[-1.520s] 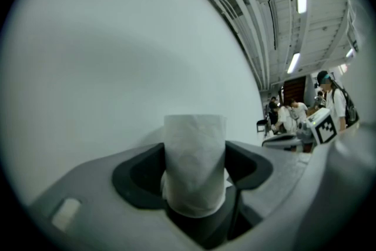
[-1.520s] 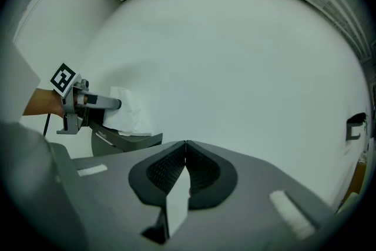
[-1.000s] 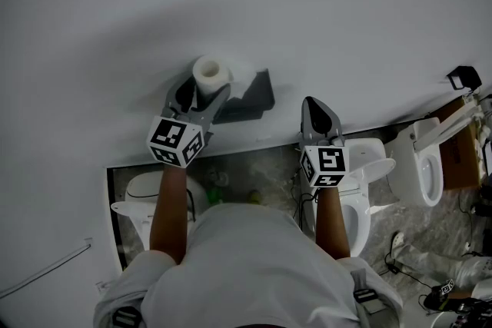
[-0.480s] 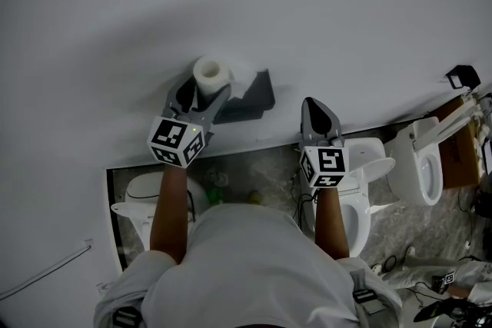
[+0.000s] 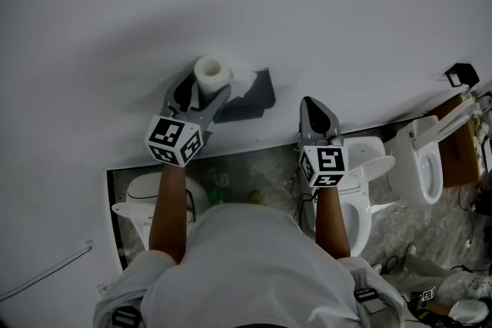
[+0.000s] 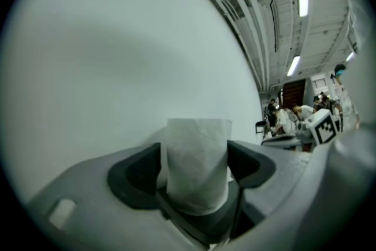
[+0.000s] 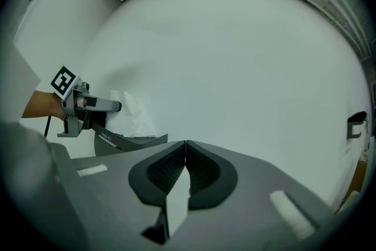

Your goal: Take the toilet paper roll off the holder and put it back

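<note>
Nearest the camera, the person's two forearms reach level toward the wall, each bearing a marker cube. **Right:** the right hand-held gripper (image 5: 314,107) is idle, its jaws pressed together with nothing between them, and hangs well apart from the work. **Left:** the left hand-held gripper (image 5: 204,94) has its jaws spread on either side of the toilet paper roll (image 6: 198,161). They have just been opening, and the pads appear to flank the paper rather than pinch it. The roll stands upright, core end up, at the left end of the dark grey holder (image 5: 254,96), which is fixed to the white wall (image 5: 323,4). How the roll is seated on the holder is hidden by the jaws. Far below, a toilet (image 5: 367,165) stands on the marbled floor (image 5: 254,165).

**Stage (judged):** the roll seems to be back at the holder and released.

**Hazards (judged):**
- If the roll is not fully seated, pulling the jaws away could let it tip and drop to the floor.
- A pad still brushing the soft paper, or catching a loose sheet, could drag the roll off again.
- A skewed withdrawal could knock the roll sideways.
</note>
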The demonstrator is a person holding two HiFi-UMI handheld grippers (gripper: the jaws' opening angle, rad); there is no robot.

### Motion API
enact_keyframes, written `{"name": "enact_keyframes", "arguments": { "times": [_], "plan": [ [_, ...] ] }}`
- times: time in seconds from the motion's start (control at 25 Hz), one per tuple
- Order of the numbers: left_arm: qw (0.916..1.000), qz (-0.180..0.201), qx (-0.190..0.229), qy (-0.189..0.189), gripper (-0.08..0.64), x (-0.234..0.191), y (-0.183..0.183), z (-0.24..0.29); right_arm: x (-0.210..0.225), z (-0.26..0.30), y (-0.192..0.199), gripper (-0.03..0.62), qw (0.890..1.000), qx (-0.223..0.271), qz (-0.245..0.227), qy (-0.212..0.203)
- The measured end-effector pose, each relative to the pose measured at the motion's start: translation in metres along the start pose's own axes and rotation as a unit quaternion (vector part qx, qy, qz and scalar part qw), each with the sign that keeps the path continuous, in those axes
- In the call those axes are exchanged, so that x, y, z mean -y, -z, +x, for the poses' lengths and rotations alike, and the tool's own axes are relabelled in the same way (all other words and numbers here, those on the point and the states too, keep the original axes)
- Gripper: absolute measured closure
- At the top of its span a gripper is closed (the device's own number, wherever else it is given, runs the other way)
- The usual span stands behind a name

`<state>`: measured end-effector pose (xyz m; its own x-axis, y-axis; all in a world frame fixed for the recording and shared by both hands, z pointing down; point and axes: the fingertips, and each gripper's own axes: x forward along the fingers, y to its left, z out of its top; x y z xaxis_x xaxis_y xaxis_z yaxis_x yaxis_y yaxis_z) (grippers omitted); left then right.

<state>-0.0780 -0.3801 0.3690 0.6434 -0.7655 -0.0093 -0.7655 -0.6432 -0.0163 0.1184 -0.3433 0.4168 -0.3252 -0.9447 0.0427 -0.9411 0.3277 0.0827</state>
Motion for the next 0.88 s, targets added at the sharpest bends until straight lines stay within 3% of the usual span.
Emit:
{"name": "enact_keyframes", "arguments": {
  "times": [0.88],
  "plan": [
    [0.9997, -0.001, 0.020, -0.017, 0.219, -0.005, -0.004, -0.043, -0.019, -0.001, -0.007, 0.594, 1.000, 0.005, -0.001, -0.003]
  ]
}}
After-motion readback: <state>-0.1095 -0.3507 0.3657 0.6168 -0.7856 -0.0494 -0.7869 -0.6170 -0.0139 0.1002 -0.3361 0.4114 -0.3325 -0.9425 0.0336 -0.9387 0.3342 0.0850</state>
